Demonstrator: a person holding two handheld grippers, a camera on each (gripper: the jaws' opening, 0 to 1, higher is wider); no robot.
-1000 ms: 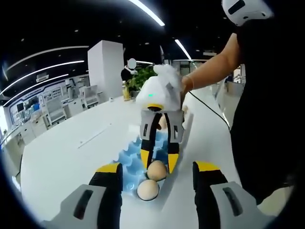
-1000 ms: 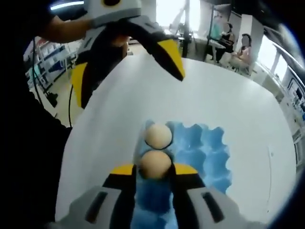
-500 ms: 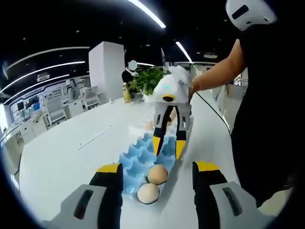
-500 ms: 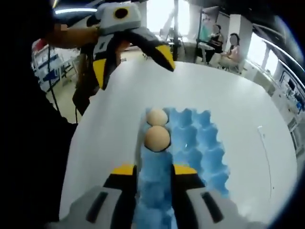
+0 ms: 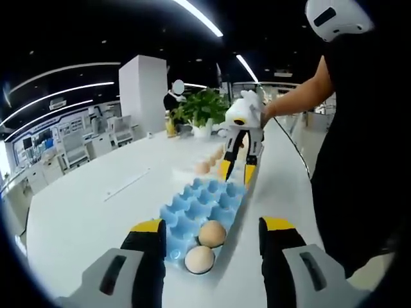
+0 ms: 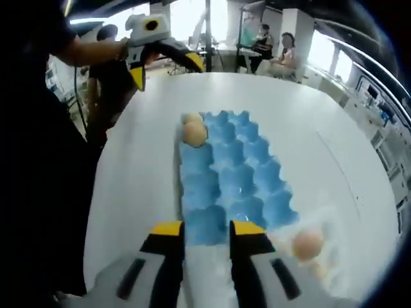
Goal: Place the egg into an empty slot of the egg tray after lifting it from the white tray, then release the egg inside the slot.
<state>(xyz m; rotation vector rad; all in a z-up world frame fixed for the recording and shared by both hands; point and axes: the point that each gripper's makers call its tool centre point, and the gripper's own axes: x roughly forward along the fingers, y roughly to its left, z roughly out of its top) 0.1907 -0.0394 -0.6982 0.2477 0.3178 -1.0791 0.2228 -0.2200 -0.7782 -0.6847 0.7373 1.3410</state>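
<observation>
Egg tray (image 6: pixel 237 186) lies below both empty, parted jaws.

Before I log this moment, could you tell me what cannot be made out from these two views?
- Right gripper view: the egg beside the blue egg tray is blurred; the white tray beneath it is barely discernible.
- Right gripper view: the right gripper covers the blue tray's near edge.
- Left gripper view: the eggs beyond the tray are too small to count; the right gripper stands before them.
- Left gripper view: the left gripper hides the tray's near corner.
</observation>
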